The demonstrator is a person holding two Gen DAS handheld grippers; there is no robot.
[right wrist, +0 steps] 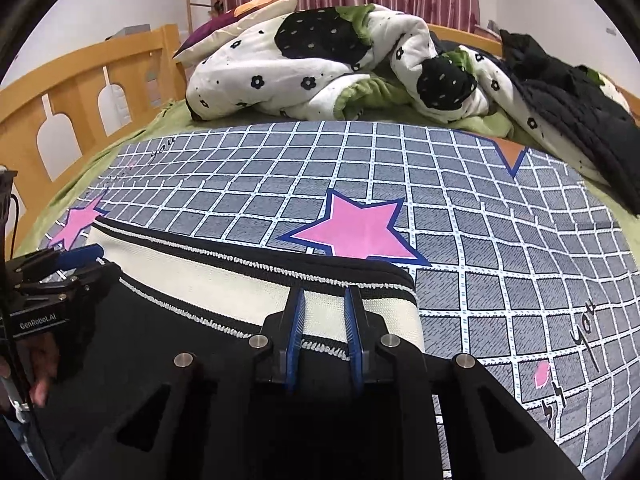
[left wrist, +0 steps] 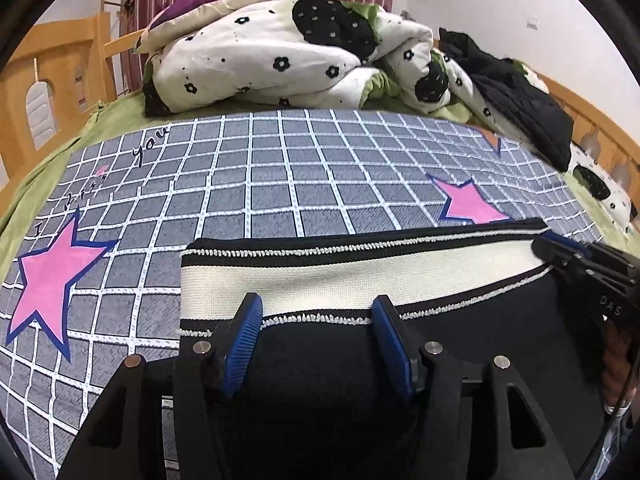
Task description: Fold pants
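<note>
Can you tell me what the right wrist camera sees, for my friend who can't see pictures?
The right gripper sits with its jaws narrow over the cream waistband of black pants lying on a grey checked bedsheet with pink stars. The left gripper is at the waistband's left end, and a rumpled flowered quilt is piled behind.

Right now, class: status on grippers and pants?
Left gripper open over waistband. Right gripper narrow, astride it. Pants flat on bedspread. Nothing obstructing.
</note>
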